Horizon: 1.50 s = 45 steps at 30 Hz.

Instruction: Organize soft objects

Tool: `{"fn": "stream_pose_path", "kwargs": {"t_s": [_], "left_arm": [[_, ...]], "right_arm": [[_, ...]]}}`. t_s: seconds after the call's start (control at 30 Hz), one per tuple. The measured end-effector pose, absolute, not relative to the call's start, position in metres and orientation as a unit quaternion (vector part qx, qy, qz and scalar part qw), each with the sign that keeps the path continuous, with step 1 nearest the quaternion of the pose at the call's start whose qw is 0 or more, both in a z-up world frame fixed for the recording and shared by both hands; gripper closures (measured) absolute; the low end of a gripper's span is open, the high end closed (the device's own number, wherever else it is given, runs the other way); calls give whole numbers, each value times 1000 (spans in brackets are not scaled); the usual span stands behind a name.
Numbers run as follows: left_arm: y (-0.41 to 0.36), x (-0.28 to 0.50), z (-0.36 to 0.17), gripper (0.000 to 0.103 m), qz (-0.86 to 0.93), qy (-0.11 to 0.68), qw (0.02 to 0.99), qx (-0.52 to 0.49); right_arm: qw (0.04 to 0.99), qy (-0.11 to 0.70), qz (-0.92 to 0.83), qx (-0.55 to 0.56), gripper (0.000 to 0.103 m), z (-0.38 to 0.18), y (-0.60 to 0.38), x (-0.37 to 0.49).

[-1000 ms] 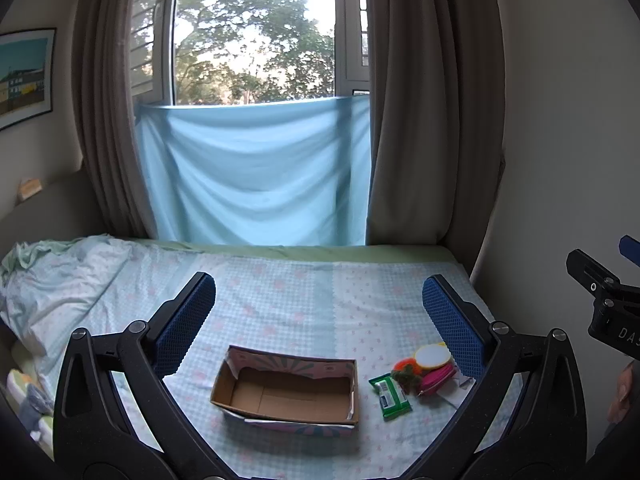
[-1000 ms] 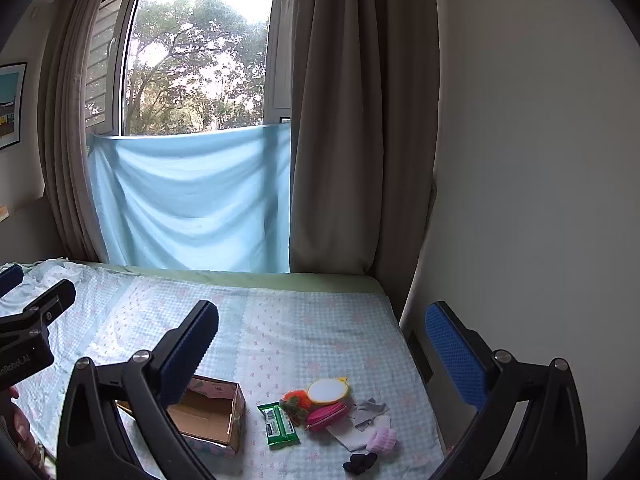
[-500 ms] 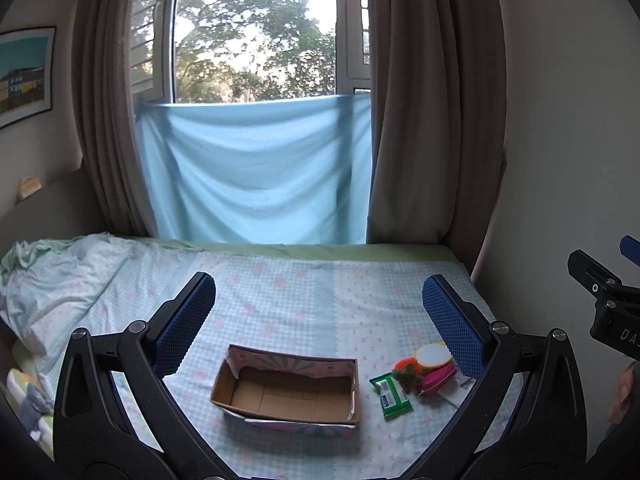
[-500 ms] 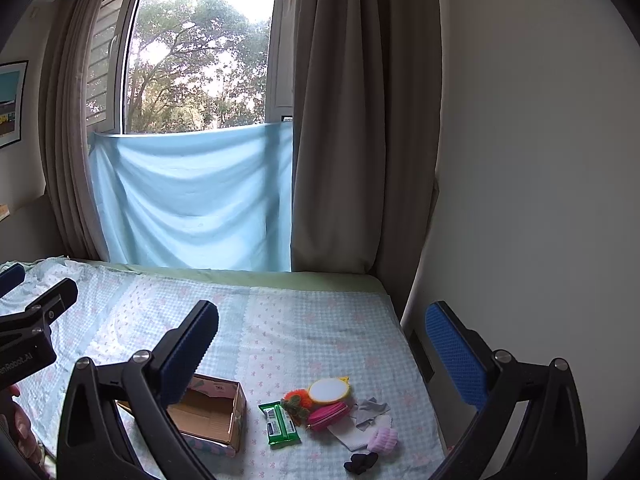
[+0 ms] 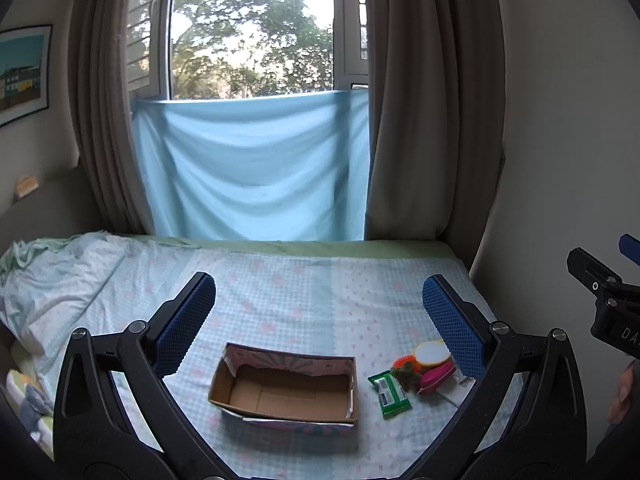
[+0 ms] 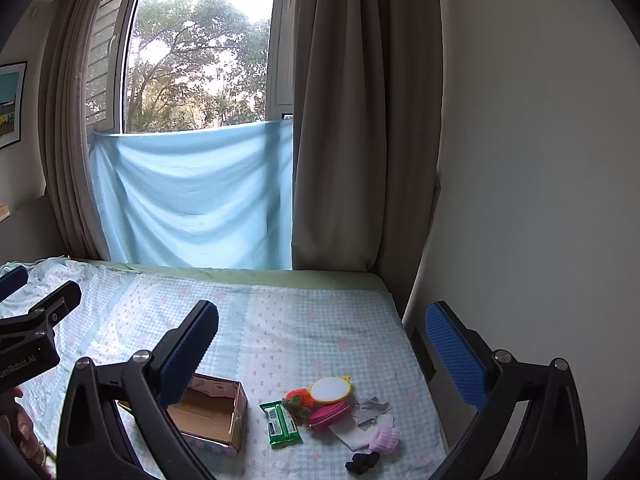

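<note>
Both tongs hang above the bed (image 5: pixel 280 292) with fingers spread wide and nothing between them: the left gripper (image 5: pixel 319 312) frames the lower middle of its view, and the right gripper (image 6: pixel 322 340) does the same. The open cardboard box (image 5: pixel 286 390) lies low in the center of the left view. Just to its right lie a green packet (image 6: pixel 280 424), a pink pouch (image 6: pixel 330 414), a round mirror (image 6: pixel 331 390), a pink sock (image 6: pixel 385 439) and a black piece (image 6: pixel 362 462), in the lower middle of the right view.
</note>
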<state>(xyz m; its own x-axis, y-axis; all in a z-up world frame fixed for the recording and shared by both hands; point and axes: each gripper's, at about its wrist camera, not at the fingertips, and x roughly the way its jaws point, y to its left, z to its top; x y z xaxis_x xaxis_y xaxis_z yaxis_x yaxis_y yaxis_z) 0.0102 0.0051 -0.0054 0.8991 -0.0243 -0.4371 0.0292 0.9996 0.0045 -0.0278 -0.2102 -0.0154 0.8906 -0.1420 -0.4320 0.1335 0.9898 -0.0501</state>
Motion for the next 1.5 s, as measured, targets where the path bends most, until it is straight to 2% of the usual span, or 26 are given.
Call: {"fn": "stream_pose_path", "kwargs": {"t_s": [1.5], "left_arm": [[8, 5, -3, 0, -21, 219, 975, 10]], "right_arm": [[975, 209, -74, -3, 0, -9, -212, -30]]}}
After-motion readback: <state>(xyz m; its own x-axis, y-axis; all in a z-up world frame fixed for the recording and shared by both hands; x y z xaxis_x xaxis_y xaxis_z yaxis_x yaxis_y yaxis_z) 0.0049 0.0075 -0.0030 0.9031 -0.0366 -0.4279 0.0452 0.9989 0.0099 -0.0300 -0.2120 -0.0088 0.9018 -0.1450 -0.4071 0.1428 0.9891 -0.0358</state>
